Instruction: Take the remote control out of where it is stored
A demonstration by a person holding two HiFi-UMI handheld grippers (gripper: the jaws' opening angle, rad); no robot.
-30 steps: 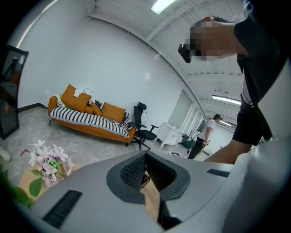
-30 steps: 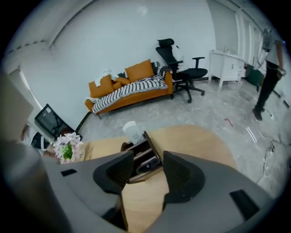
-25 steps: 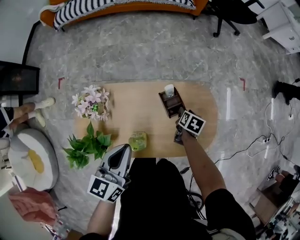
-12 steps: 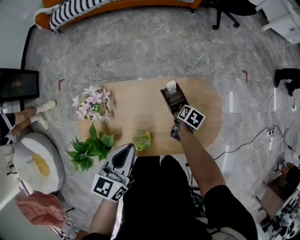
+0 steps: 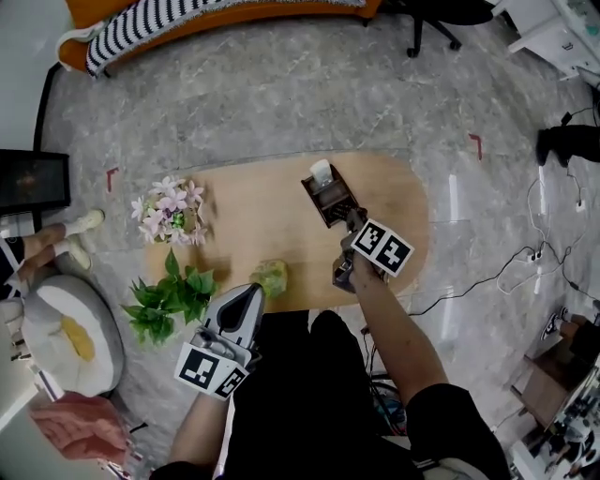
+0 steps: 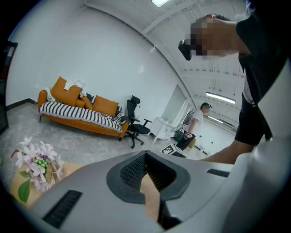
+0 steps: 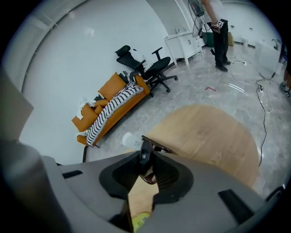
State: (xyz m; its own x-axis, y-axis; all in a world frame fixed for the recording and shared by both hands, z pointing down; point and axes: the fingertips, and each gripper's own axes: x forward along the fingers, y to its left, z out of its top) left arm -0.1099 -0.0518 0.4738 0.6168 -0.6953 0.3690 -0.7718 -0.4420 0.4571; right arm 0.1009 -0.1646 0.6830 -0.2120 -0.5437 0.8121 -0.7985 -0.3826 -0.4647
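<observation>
Head view is showing the oval wooden table (image 5: 262, 208) carrying the brown holder (image 5: 319, 202). Just beside it, the right gripper (image 5: 352, 223) has just been closing its jaws and is now pinching the dark remote control (image 7: 145, 154), apparently beginning to draw it out. The left gripper (image 5: 252, 292) is waiting pinched together, empty.

This looks like a living room mocked up inside a lab or studio: an orange sofa (image 5: 225, 11) with a striped throw (image 5: 178, 26), a low oval wooden bench (image 5: 262, 211) with flowers (image 5: 167, 211) on it, a leafy plant (image 5: 169, 300) and a dark screen (image 5: 33, 178) give it a homely look. Around them are an office chair (image 6: 136, 120), white desks (image 5: 553, 33), loose cables (image 5: 539, 248) and red tape marks (image 5: 111, 176) on the grey stone floor (image 5: 281, 103). Bare white walls (image 6: 91, 50), ceiling strip lights (image 6: 223, 97) and a person (image 6: 198, 120) standing by the equipment point the same way.
</observation>
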